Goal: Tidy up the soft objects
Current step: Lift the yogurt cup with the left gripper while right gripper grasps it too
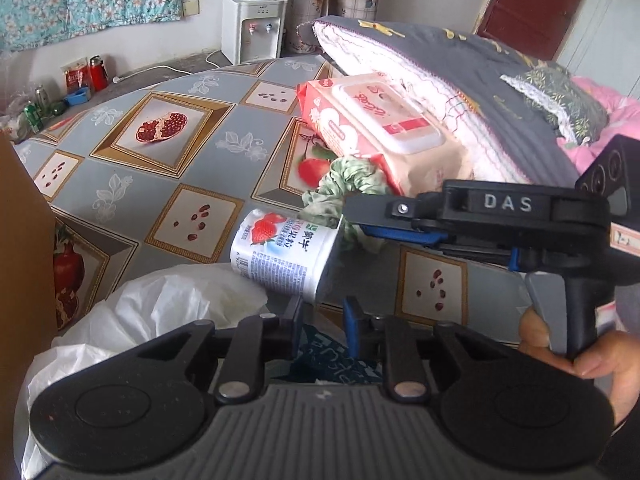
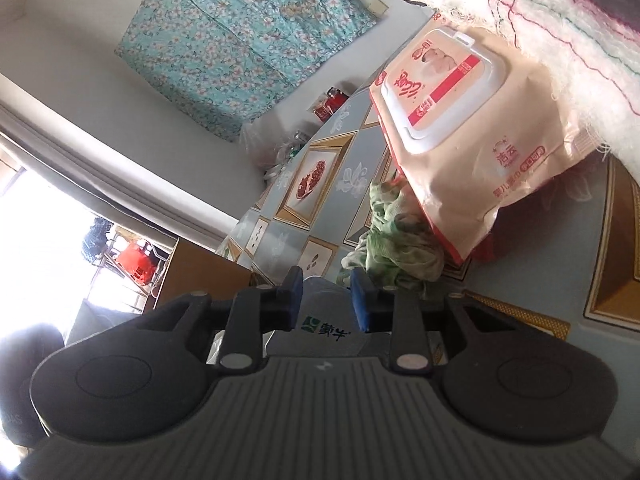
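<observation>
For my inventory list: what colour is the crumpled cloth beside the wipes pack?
Pale green cloth, clearest in the right wrist view.

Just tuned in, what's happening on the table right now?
A person is working with two handheld tongs over a table with a fruit-print cover. The right tongs are clamped on the rim of a strawberry yogurt cup, held tipped on its side above a white plastic bag. The left tongs hang just below the cup with nothing visibly gripped. Behind, a wet wipes pack leans on a folded quilt, with a green cloth tucked under the pack.
</observation>
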A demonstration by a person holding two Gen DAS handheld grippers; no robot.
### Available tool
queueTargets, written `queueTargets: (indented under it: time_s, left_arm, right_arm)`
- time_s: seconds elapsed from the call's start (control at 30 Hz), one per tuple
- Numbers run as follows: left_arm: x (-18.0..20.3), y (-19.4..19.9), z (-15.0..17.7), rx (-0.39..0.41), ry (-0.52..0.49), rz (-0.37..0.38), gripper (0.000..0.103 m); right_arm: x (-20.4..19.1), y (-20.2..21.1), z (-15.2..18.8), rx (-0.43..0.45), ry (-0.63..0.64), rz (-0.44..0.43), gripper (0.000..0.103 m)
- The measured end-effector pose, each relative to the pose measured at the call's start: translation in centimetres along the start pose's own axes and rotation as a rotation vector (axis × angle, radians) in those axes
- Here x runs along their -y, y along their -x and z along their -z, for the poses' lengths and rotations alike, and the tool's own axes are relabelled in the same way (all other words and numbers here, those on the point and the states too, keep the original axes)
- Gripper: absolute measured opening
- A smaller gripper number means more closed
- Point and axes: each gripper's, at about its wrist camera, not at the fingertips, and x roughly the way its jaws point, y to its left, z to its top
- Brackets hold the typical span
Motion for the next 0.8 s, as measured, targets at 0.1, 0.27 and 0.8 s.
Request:
queueTargets:
  time_s: [0.1,0.27,0.8]
  left_arm:
    - [0.3,-0.9,-0.3,-0.028,0.006,-0.021,0.022]
    - [-0.5,-2.0,-0.5,-0.053,0.068,-0.037,0.014]
    - [1.1,2.3,0.4,-0.021,0.135,0.093,0.011]
  right_arm:
    - [0.3,-1.3,-0.4,-0.006,-0.019,-0.012,0.031]
    - [0.2,-2.6,-0.1,-0.027,-0.022,-0.018,0.033]
    - [-1.7,3.5,2.5,-0.017,-0.106,0.037,0.042]
